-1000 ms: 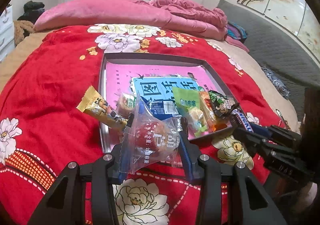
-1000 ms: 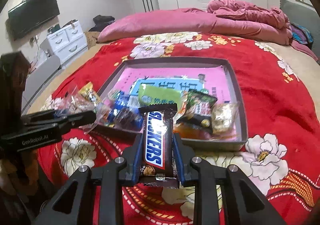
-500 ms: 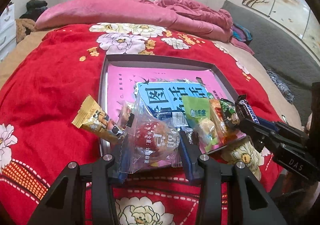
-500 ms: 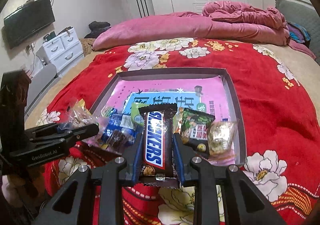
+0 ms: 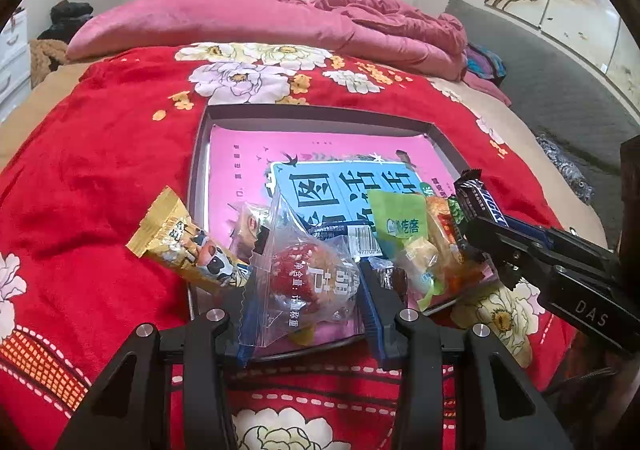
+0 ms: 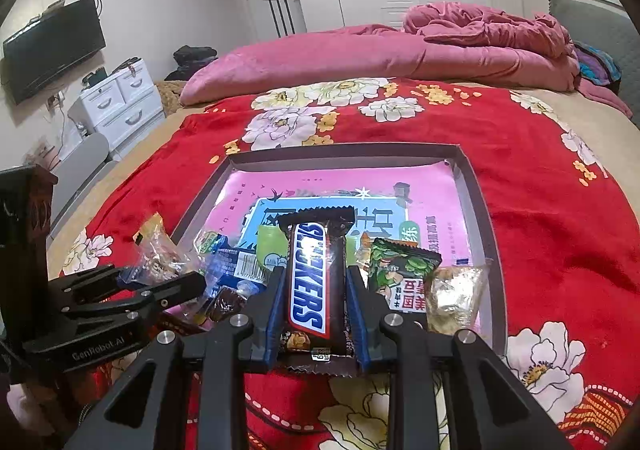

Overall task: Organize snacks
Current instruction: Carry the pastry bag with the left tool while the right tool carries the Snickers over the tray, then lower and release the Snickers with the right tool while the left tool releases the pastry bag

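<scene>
the blanket (image 5: 100, 178) looks soft plush cloth, the tray (image 5: 320, 116) matt grey, the snickers wrapper (image 6: 316, 282) glossy plastic film.

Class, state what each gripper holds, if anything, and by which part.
Left gripper: clear packet with a red sweet, clamped across its sides. Right gripper: Snickers bar, clamped across its lower half.

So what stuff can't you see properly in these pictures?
- Pink paper lining the grey tray: left wrist view, its print is covered by snack packets.
- Brown Snickers bar: right wrist view, its lower end is hidden behind the right hand-held gripper.
- Clear packet with a red sweet: left wrist view, shiny wrapper blurs the contents.
</scene>
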Available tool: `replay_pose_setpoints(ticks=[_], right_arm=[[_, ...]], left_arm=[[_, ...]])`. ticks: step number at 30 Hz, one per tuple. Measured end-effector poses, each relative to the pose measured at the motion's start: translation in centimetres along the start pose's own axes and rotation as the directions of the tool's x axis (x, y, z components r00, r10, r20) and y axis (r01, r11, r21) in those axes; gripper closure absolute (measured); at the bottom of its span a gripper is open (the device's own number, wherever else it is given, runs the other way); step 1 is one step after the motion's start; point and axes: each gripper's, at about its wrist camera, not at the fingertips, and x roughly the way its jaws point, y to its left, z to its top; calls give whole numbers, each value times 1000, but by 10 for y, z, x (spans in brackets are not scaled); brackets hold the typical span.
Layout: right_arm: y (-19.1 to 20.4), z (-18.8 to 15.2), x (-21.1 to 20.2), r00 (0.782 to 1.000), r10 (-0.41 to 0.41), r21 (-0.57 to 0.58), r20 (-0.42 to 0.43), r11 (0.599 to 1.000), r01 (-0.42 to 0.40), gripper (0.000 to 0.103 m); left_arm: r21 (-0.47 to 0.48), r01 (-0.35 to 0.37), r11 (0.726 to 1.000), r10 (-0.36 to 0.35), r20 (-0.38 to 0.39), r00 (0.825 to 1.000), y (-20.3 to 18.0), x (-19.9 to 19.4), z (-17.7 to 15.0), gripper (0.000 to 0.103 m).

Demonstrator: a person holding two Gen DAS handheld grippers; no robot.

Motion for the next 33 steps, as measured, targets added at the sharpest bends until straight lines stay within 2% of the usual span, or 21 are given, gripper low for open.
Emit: replay_pose_setpoints(ticks=[19,33], right_arm=[[3,0,22,999,-21,-17,-36,1000,20,74],[2,-4,28,996,-80,-41,-44,996,79,73]], left_arm=[[-1,6,1000,-6,-11,1000,-1,6,-1,58],[-4,9,1000,-9,-10,1000,0,7,-1,58]])
